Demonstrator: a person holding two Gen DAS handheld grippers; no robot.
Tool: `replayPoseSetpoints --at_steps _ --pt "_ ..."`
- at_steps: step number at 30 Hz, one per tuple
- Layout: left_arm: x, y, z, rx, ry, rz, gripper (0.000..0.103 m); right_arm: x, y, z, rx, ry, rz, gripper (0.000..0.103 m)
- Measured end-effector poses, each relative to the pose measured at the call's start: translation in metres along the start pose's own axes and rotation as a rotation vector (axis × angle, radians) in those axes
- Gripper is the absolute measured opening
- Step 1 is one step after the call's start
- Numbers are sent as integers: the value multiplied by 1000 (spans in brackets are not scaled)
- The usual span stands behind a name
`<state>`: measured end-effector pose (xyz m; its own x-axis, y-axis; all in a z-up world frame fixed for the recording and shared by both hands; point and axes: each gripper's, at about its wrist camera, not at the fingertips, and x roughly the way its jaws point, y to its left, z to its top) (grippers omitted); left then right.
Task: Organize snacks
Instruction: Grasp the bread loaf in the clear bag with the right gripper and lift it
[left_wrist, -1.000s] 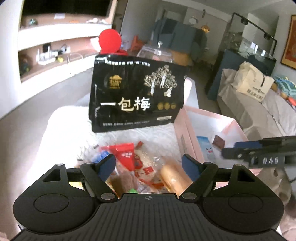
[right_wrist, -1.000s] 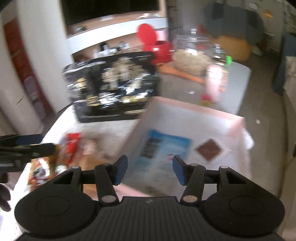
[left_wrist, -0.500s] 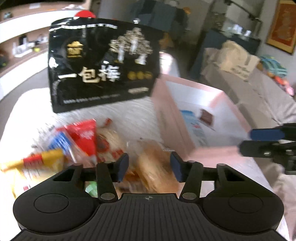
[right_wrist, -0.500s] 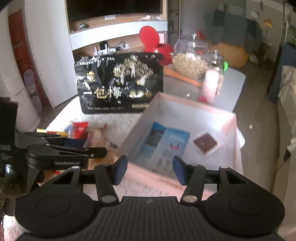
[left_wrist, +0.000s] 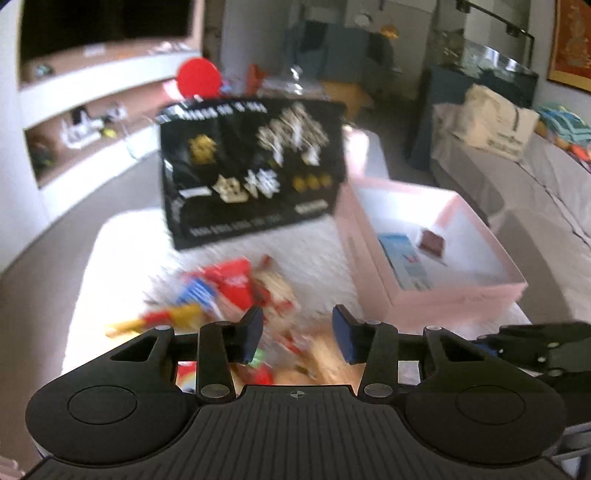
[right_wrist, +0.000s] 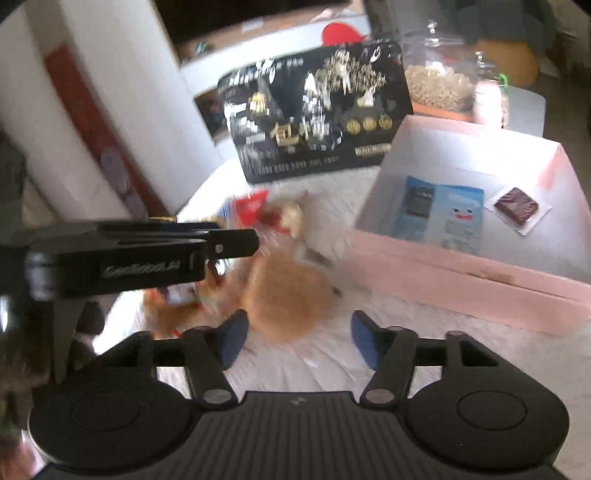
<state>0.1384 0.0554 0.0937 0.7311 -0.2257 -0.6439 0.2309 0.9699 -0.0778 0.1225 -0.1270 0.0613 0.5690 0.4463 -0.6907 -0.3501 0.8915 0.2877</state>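
Note:
A pile of small snack packets (left_wrist: 236, 291), red, yellow and tan, lies on a white fluffy cloth (left_wrist: 306, 251). It also shows in the right wrist view (right_wrist: 273, 221), blurred. A pink box (left_wrist: 436, 299) stands to its right and holds a blue packet (right_wrist: 439, 214) and a brown square packet (right_wrist: 517, 205). My left gripper (left_wrist: 297, 334) is open and empty, just above the near snacks. My right gripper (right_wrist: 299, 341) is open and empty, over a tan bread packet (right_wrist: 284, 291). The left gripper's body (right_wrist: 122, 258) crosses the right wrist view.
A big black snack bag (left_wrist: 251, 166) stands upright behind the pile. It also shows in the right wrist view (right_wrist: 317, 114). A glass jar of cereal (right_wrist: 439, 77) and a red lid (left_wrist: 197, 75) stand farther back. A sofa (left_wrist: 535, 192) is at the right.
My right gripper has swung left and down from over the pink box to the snack pile. My left gripper has pulled back a little and opened slightly wider. Both views are motion-blurred.

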Motion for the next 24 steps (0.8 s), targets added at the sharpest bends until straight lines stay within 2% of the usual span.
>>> replayPoseSetpoints --at_steps 3,6,11,13,16,24 --pt "-8 2 2 20 -25 62 47 16 7 4 53 -23 -8 70" --pt "-8 8 3 3 -19 56 47 36 11 6 90 10 47 71" --pt "-5 10 -3 0 0 49 47 45 20 -1 24 43 36 70" --pt "-3 9 -4 -3 6 45 47 42 22 -5 -30 58 26 58" --pt "-1 5 -6 -2 14 32 47 32 17 -15 -77 91 16 52" --pt "4 -7 -10 -1 41 -12 47 -7 -25 -39 -84 90 -101 44"
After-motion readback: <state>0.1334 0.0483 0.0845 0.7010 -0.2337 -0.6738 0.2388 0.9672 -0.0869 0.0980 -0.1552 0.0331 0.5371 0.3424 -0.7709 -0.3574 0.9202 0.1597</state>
